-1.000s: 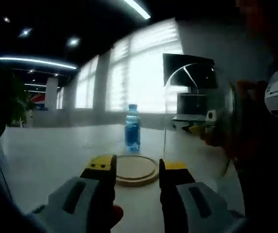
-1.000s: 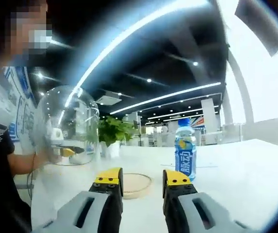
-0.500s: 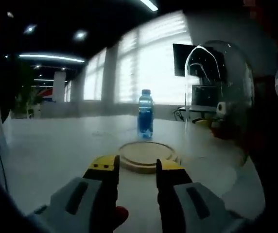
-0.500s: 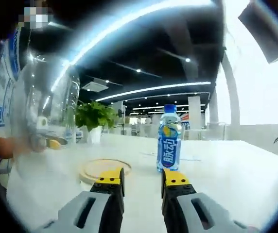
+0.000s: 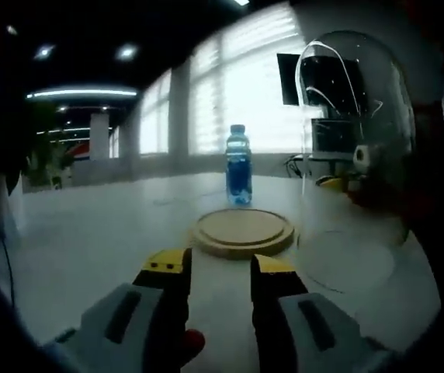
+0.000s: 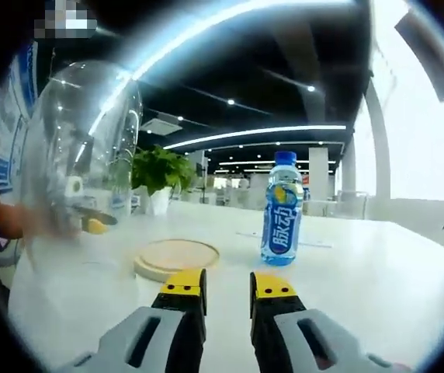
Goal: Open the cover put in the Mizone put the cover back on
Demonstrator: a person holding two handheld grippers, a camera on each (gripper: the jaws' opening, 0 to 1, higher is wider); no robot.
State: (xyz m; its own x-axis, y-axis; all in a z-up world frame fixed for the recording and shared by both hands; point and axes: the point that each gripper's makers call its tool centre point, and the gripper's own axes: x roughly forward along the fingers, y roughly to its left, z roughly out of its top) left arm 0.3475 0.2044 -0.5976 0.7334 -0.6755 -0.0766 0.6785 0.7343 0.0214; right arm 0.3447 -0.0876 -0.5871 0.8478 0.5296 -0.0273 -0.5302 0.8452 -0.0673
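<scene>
Blue-labelled plastic Mizone bottle (image 6: 282,210) stands upright on white tabletop (image 6: 377,272), beside round wooden base (image 6: 177,257). Clear glass dome cover (image 5: 355,148) off: fragile, slippery. Bottle light; grip mid-body. Right tool (image 6: 227,284) and left tool (image 5: 216,264) empty, jaws narrowly parted.

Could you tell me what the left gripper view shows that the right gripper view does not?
Left gripper view alone: a dark monitor screen before bright windows.

Right gripper view alone: a green potted plant in a white pot and the blue bottle's label lettering.

Both: the round wooden base on the white table, the blue Mizone bottle standing beyond it, and the clear glass dome cover lifted off to one side.
</scene>
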